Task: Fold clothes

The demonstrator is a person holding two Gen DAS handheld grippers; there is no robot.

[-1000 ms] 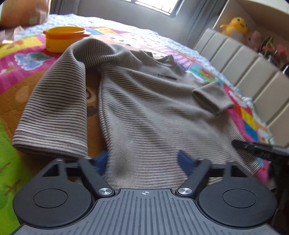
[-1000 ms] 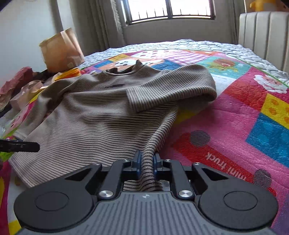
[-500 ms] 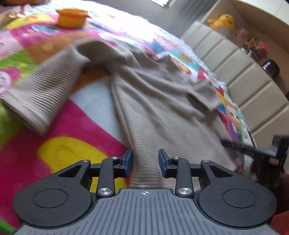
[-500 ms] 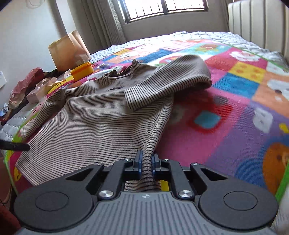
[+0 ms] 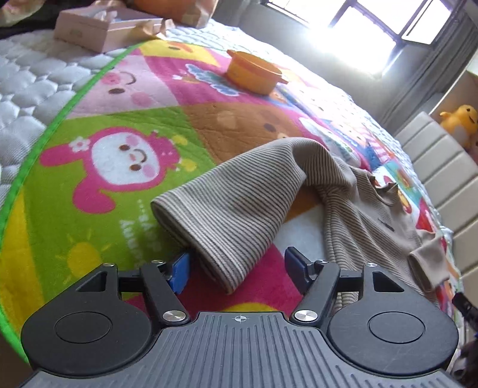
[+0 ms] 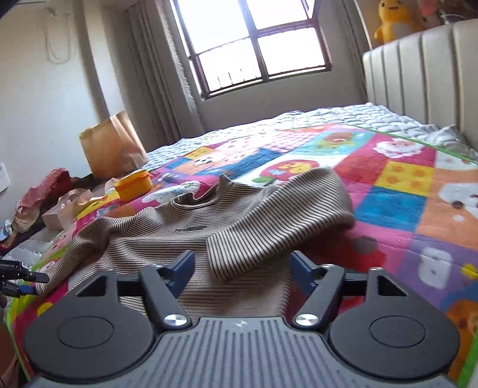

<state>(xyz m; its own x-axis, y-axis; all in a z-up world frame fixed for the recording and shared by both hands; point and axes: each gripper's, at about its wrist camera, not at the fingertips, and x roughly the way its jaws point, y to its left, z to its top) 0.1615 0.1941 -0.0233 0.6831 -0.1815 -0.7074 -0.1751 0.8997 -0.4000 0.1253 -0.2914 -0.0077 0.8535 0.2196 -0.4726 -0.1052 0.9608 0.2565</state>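
Left wrist view: striped sweater (image 5: 352, 209) lies across the play mat's (image 5: 98, 134) near edge, and with left gripper (image 5: 236, 265) and right gripper (image 6: 240, 268) opening, unpinched, each should bracket its sleeve cuff squarely before closing

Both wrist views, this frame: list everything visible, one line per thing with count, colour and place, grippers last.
striped sweater: one, beige with dark stripes, spread on the blanket, sleeves lying loose
blanket: one, multicoloured cartoon patches, covers the bed
orange tub: one, lidded, on the blanket beyond the sweater
cardboard box: one, pale pink, at the bed's edge
paper bag: one, brown, by the wall
headboard: one, cream, padded
yellow plush toy: one, on the shelf above the headboard
window: one, dark frame, barred
left gripper: black with blue pads, jaws opening, one sleeve cuff lies between them
right gripper: black with blue pads, jaws opening over the other cuff
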